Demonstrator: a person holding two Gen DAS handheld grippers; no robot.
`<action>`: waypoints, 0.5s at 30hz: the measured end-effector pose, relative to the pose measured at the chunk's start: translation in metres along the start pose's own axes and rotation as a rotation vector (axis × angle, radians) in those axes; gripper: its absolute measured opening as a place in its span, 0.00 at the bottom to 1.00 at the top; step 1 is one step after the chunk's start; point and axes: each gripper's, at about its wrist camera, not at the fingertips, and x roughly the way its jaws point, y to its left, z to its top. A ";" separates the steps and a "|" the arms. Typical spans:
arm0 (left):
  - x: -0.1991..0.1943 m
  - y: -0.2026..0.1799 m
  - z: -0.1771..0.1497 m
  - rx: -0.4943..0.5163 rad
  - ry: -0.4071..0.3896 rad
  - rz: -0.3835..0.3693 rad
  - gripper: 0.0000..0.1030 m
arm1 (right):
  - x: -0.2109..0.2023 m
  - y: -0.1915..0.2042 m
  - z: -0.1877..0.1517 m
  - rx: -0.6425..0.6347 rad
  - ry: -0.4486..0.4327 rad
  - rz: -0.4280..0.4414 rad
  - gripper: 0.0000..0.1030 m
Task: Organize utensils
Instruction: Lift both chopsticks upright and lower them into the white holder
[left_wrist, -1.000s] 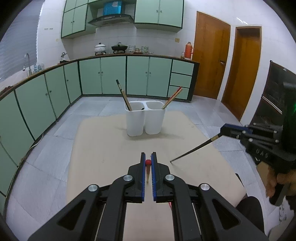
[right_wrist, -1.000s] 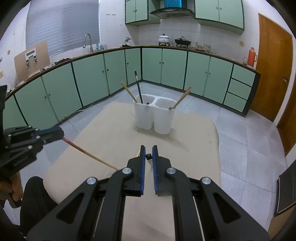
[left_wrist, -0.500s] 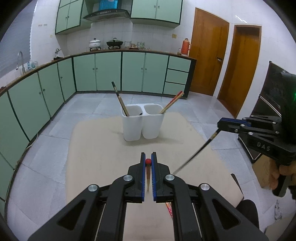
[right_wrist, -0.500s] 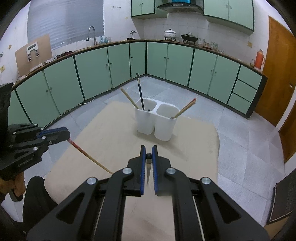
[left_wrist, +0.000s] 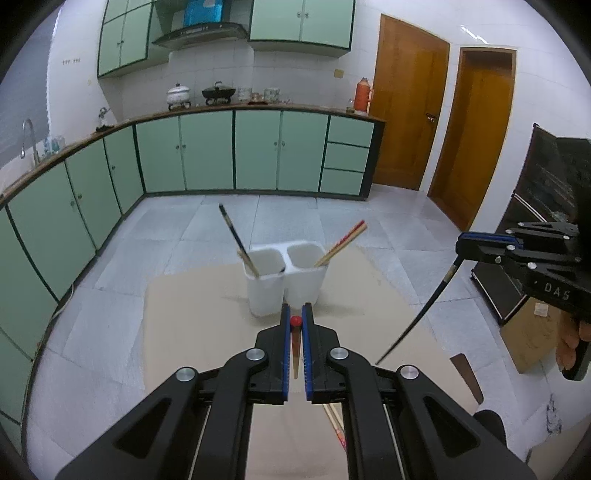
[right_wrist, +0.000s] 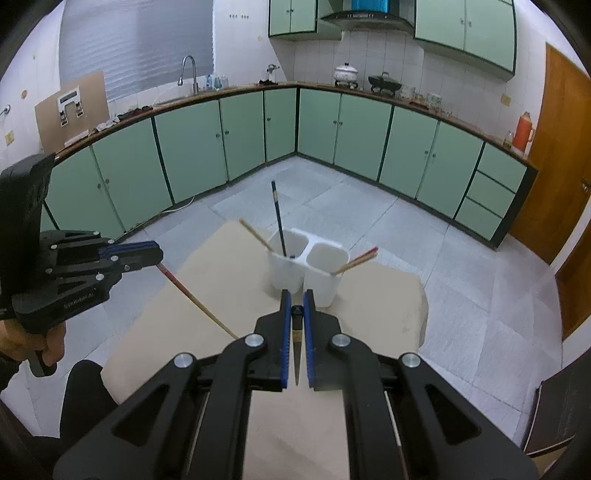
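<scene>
While each claw grips one chopstick, three sit in the holder ahead; two remain.

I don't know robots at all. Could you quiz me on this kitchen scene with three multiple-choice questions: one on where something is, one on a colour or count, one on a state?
1. Where does the white holder stand?
A. on the beige mat
B. on the counter
C. in the sink

2. What colour is the chopstick that the right gripper holds?
A. white
B. dark
C. green

3. How is the left gripper?
A. open, holding nothing
B. lying on the mat
C. shut on a red-tipped chopstick

Answers:
1. A: the holder sits on the mat with floor tiles around it.
2. B: in the left wrist view a dark stick hangs from the right gripper's jaws.
3. C: the jaws pinch a red-tipped chopstick, which the right wrist view shows slanting down from them.
</scene>
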 end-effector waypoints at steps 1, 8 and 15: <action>-0.001 0.000 0.004 0.006 -0.006 0.002 0.06 | -0.001 -0.001 0.003 0.000 -0.005 0.001 0.05; -0.007 0.007 0.052 0.002 -0.057 0.017 0.06 | 0.000 -0.008 0.037 0.009 -0.038 -0.003 0.05; 0.011 0.015 0.101 -0.001 -0.091 0.044 0.06 | 0.010 -0.024 0.083 0.050 -0.055 0.002 0.05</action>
